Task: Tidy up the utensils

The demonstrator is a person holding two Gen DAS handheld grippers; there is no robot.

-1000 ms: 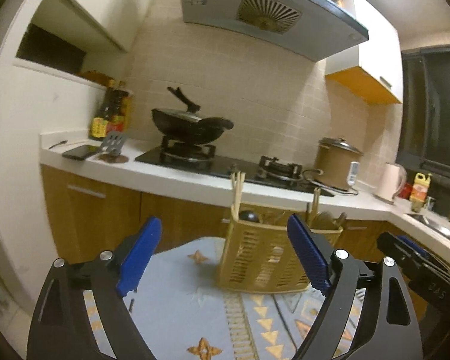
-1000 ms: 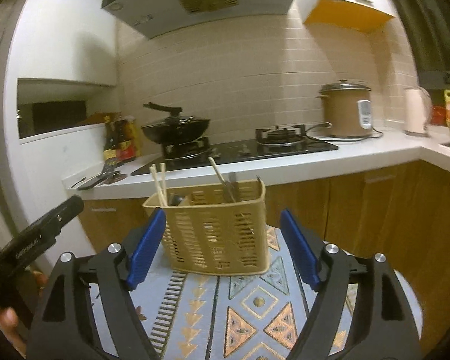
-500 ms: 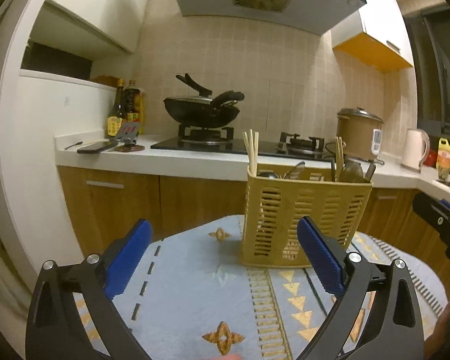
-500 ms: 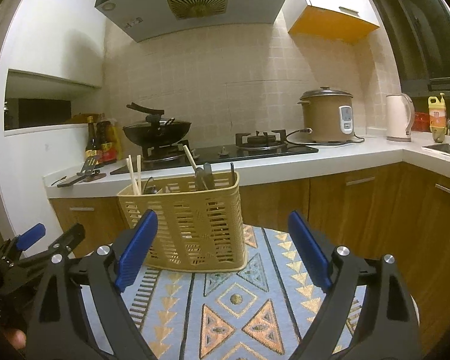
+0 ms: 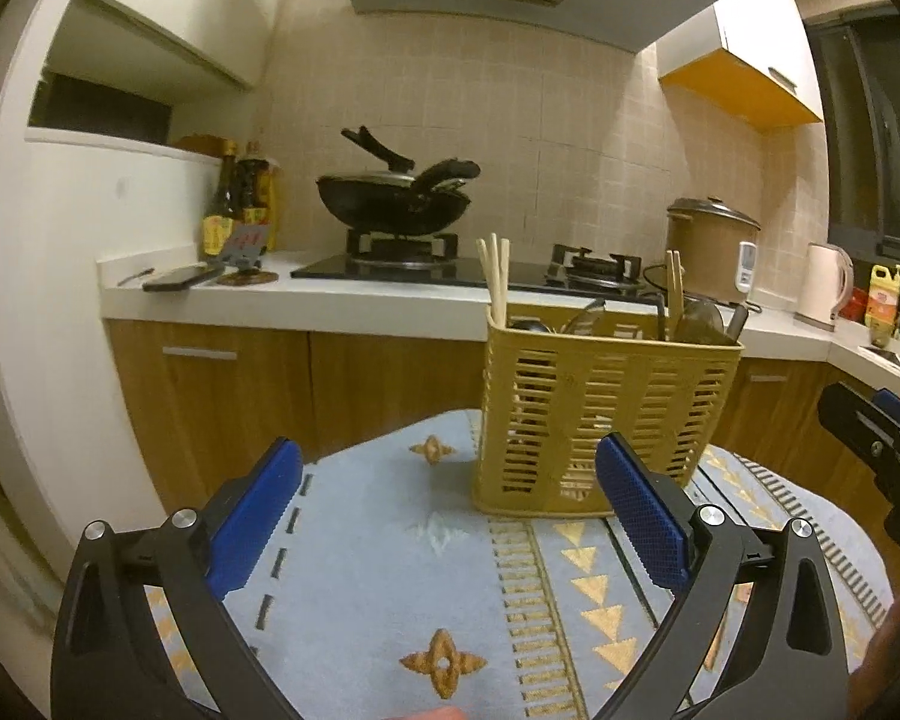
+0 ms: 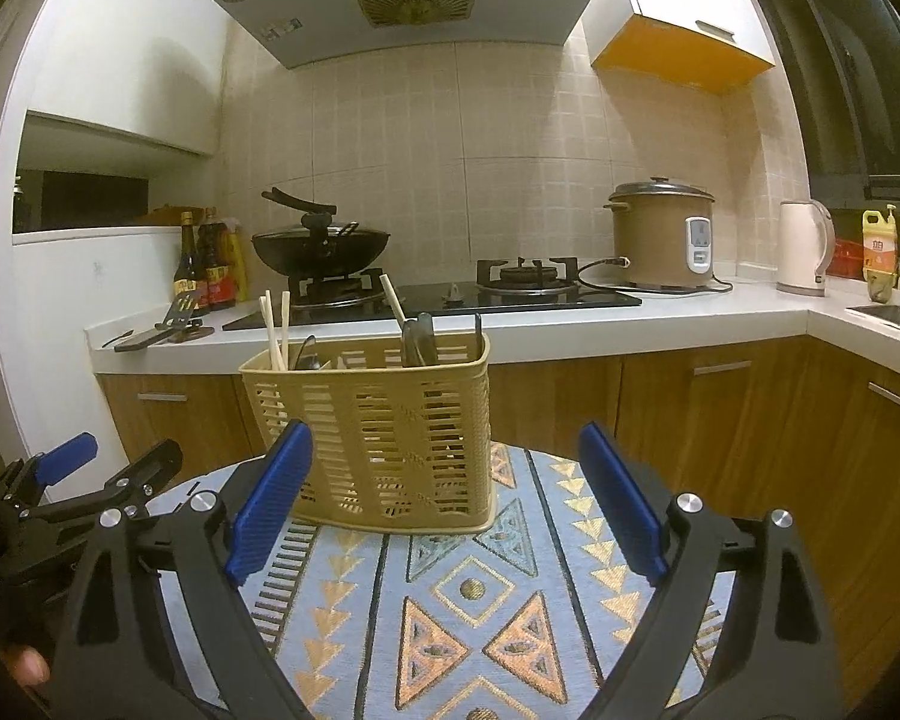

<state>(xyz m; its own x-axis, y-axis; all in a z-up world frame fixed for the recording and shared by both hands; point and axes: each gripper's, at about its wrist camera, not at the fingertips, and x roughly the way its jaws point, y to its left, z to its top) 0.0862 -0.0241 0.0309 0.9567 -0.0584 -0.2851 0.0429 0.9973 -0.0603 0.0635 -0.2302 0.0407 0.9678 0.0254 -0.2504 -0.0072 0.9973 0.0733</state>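
Observation:
A tan slotted utensil basket (image 5: 600, 420) stands on a round table with a patterned blue cloth (image 5: 390, 552); it also shows in the right wrist view (image 6: 384, 432). It holds wooden chopsticks (image 5: 495, 279) at its left end and dark spoons and more chopsticks (image 5: 684, 306) at its right end. My left gripper (image 5: 447, 516) is open and empty, a short way in front of the basket. My right gripper (image 6: 447, 504) is open and empty, close before the basket. The left gripper (image 6: 72, 480) also shows at the left edge of the right wrist view.
Behind the table runs a kitchen counter (image 6: 630, 324) with a gas hob, a black wok (image 5: 393, 204), a rice cooker (image 6: 660, 234), a kettle (image 6: 804, 246), sauce bottles (image 5: 240, 204) and a phone (image 5: 180, 279). Wooden cabinets (image 6: 720, 420) stand below.
Both grippers have shifted their view of the basket and stayed open and empty. The left view has levelled and now sees the basket more to the right.

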